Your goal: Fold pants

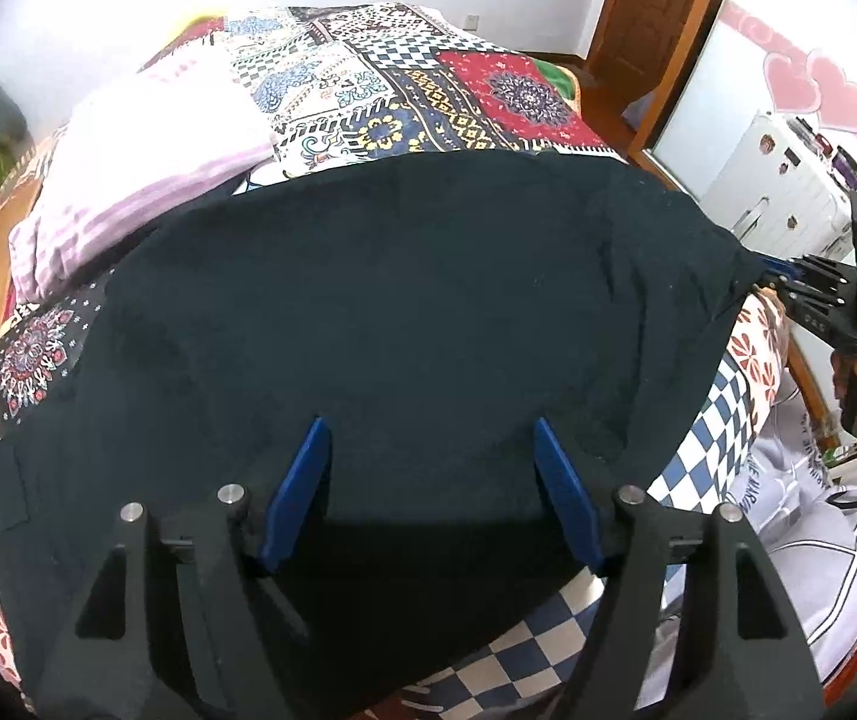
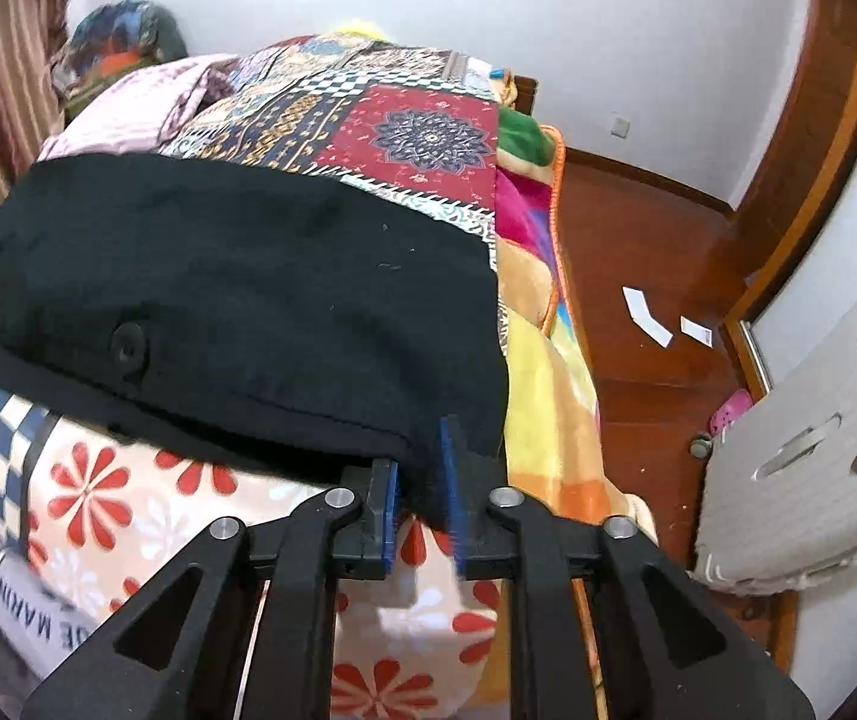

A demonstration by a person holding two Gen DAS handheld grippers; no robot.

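Pants [image 1: 380, 300] are lying spread flat across the near part of the bed, on the patchwork quilt [image 1: 404, 90], with the dark fabric reaching almost to the bed's near edge.

Left wrist view: left gripper [image 1: 431, 438] is hovering over the near edge of the pants, blue fingers [image 1: 302, 492] spread wide, nothing between them. Fabric is sitting directly under and ahead of the tips; cannot tell if they are touching it. Right gripper [image 1: 773, 285] is showing at the bed's right edge, tips meeting the right corner of the pants. A hand in an orange sleeve is holding its handle. Pink striped bedding [image 1: 146, 174] is bunching at the far left of the bed, just beyond the pants. White suitcase [image 1: 782, 192] is standing on the floor past the right edge.

Right wrist view: right gripper [image 2: 422, 474] is pinching the near right corner of the pants [image 2: 248, 300], blue fingers [image 2: 449, 480] closing on a fold of dark cloth that is bulging between them. The rest of the garment is running away to the left and forward from the tips. A black button [image 2: 128, 347] is showing near the hem, left of the gripper. Floral sheet [image 2: 146, 504] is hanging over the bed's near edge below the pants. Yellow-orange blanket [image 2: 548, 372] is draping down the bed's right edge, beside the pinched corner. Two white paper scraps [image 2: 647, 315] are lying on the wood floor.
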